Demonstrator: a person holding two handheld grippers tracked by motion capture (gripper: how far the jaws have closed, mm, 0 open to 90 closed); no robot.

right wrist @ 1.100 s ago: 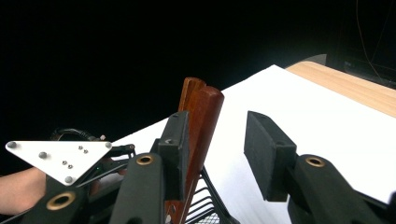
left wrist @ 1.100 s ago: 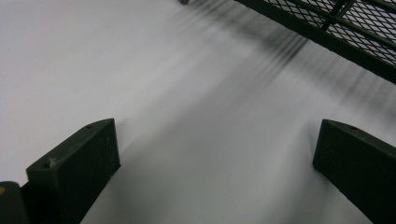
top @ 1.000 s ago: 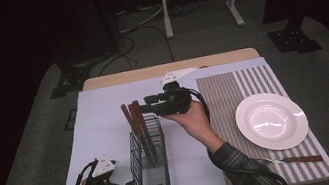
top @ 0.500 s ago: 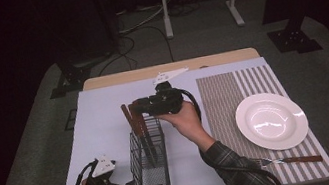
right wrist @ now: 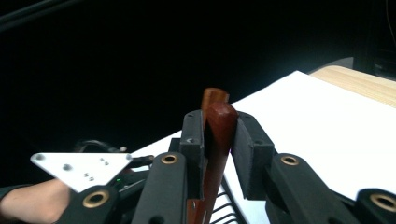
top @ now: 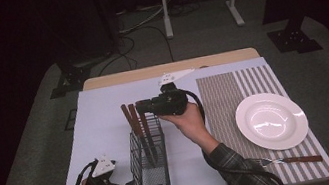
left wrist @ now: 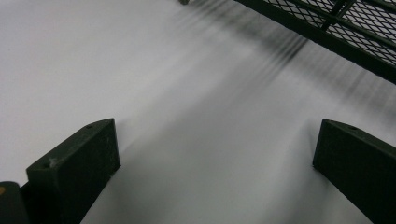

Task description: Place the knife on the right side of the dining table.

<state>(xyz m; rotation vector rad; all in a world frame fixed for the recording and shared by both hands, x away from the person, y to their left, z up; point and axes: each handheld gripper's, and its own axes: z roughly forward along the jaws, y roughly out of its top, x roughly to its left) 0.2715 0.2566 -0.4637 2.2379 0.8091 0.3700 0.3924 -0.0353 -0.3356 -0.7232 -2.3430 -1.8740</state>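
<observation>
High view: my right tongs (top: 141, 108) sit at the far end of the black wire caddy (top: 150, 163), level with the tops of the wooden handles (top: 132, 120) that stand upright in it. From the right gripper view, the jaws have just been closing, and their pads now press on the nearer, reddish-brown handle (right wrist: 218, 135); a second handle stands just behind it. My left tongs (left wrist: 215, 172) rest on the white table (left wrist: 140, 70) sheet at the near left, jaws wide with nothing between them, just beside the caddy.
</observation>
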